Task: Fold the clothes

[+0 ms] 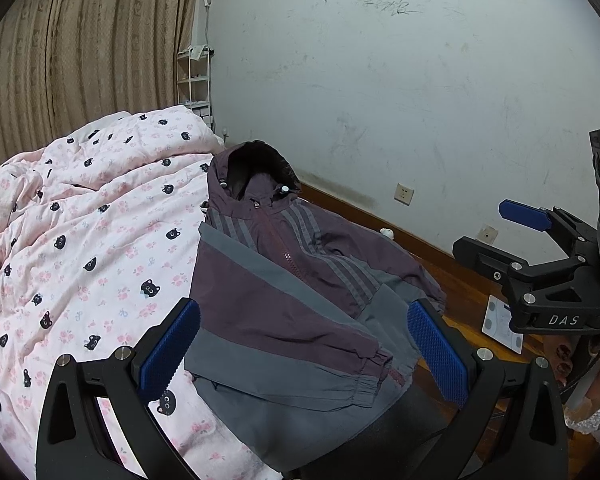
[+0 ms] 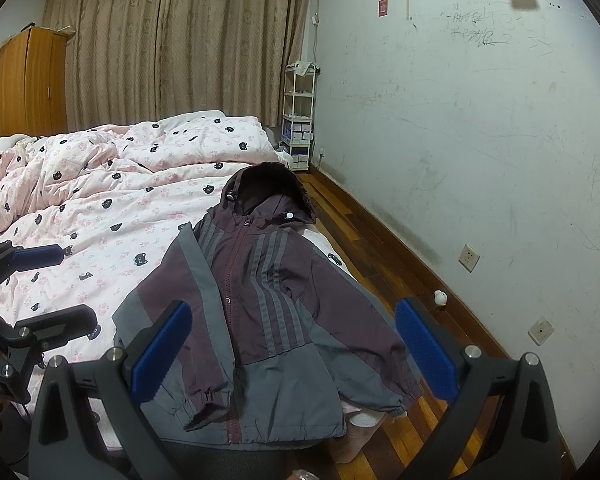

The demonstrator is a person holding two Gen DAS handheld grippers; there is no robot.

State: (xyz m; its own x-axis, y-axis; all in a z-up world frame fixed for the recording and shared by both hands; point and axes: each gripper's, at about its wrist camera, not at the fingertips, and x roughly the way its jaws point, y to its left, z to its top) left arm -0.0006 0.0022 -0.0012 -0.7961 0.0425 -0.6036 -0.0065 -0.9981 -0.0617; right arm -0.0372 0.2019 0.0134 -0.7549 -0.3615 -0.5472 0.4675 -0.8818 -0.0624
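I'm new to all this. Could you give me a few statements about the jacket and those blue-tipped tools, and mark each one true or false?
1. The purple and grey hooded jacket lies front up on the pink cat-print quilt. True.
2. The jacket's zip is fully open. False: it is zipped up.
3. The right gripper clamps a sleeve. False: its blue fingers stand wide apart, holding nothing.
4. The left gripper is open. True.

This is a bedroom in a home. A bed (image 2: 100, 216) with a pink quilt printed with cats and flowers fills the left side. Brown curtains (image 2: 172, 40) hang behind it, a wooden wardrobe (image 2: 32, 80) stands in the corner, and a white shelf rack (image 2: 298, 116) stands against a scuffed, scribbled wall (image 2: 460, 140) over wooden flooring (image 2: 380, 264).
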